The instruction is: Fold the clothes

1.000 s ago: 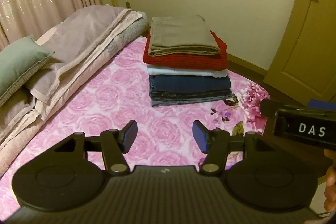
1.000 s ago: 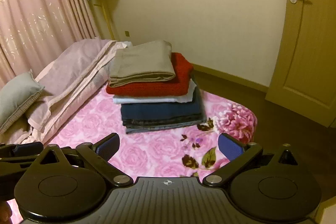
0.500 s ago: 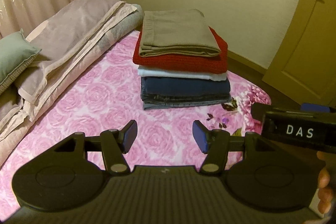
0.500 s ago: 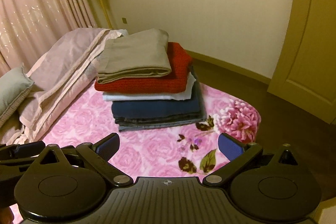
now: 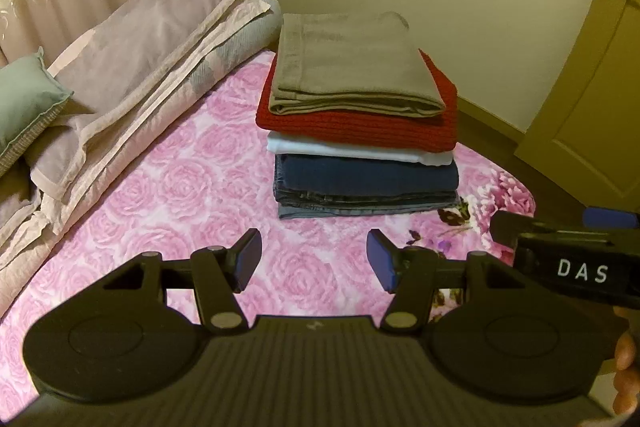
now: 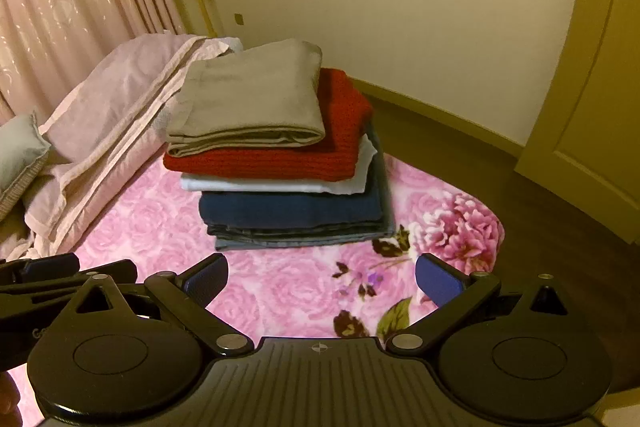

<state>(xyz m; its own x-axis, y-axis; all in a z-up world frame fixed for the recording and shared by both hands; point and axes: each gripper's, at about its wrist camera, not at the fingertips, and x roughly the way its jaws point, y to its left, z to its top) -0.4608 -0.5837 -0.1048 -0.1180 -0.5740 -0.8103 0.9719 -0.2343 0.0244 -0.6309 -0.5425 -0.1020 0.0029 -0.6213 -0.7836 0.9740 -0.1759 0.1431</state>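
i've moved both claws closer to the pile of folded clothes (image 5: 362, 115) on the pink bed cover (image 5: 168, 187); left claw (image 5: 314, 261) and right claw (image 6: 322, 281) hang apart, empty. nothing looks left unfolded, i judge.

A neat stack of folded clothes (image 5: 362, 143) lies on the pink floral spread ahead of both tools' blue tips, apart from them. From the top: a taupe piece (image 6: 250, 103), a red knit (image 6: 280, 157), a white layer (image 6: 276, 183), a navy one (image 6: 290, 209), and at the bottom what looks like denim (image 5: 360, 209).
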